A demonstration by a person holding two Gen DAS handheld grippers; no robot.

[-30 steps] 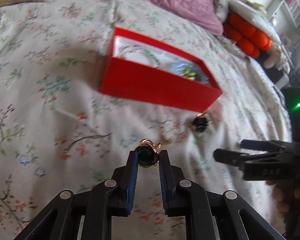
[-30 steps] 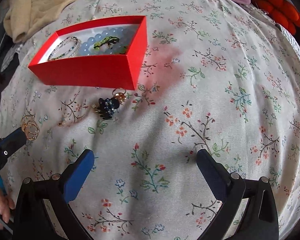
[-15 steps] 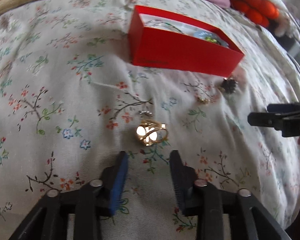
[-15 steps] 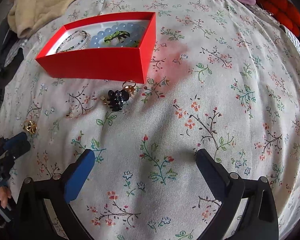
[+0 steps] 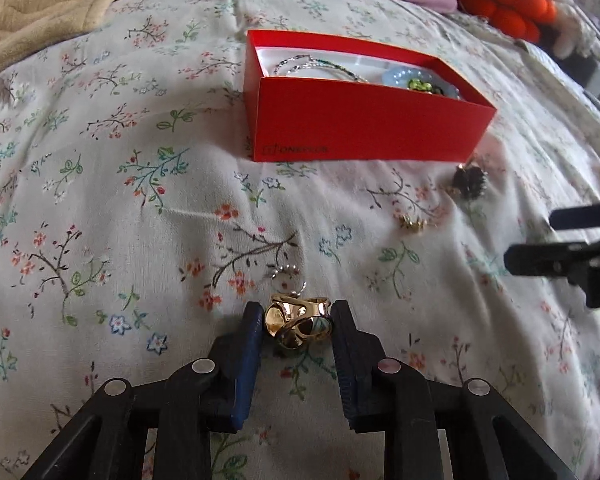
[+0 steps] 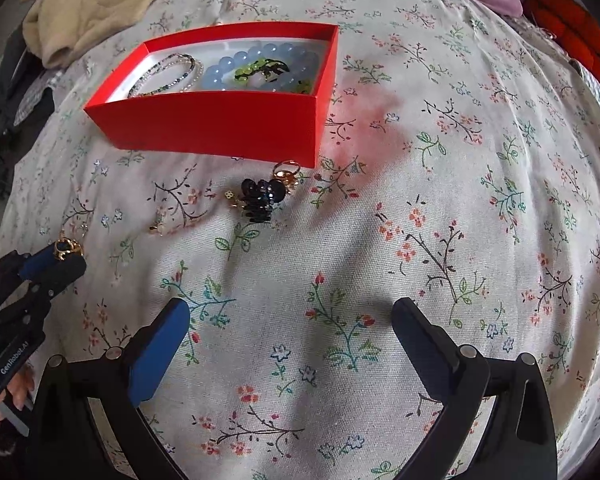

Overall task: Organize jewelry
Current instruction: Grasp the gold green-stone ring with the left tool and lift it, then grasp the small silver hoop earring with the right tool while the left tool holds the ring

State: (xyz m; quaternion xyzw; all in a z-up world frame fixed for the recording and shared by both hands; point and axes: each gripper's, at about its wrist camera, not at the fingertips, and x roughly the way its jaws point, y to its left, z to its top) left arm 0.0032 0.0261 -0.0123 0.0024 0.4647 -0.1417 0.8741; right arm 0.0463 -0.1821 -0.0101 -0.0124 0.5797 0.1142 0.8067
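A chunky gold ring (image 5: 298, 324) with a dark stone lies on the floral bedspread between the blue pads of my left gripper (image 5: 296, 312). The jaws are closing, and both pads touch the ring's sides. In the right wrist view the same ring (image 6: 65, 249) sits at the tips of the left gripper (image 6: 62, 258). A red box (image 5: 364, 128) holds bead bracelets and a thin chain. My right gripper (image 6: 290, 312) hovers wide open over bare bedspread, with nothing between its fingers.
In front of the red box (image 6: 220, 124) lie a black clip (image 6: 260, 198), a small gold ring (image 6: 286, 172) and a tiny gold piece (image 5: 412, 222). A thin silver ring (image 5: 286, 272) lies just beyond the held one. A beige blanket (image 5: 40, 8) is at the far left.
A second ago the left gripper held the ring narrow-side. Half a second ago the ring lay loose ahead of open jaws. Now the jaws have closed around it again. The right gripper barely moved.
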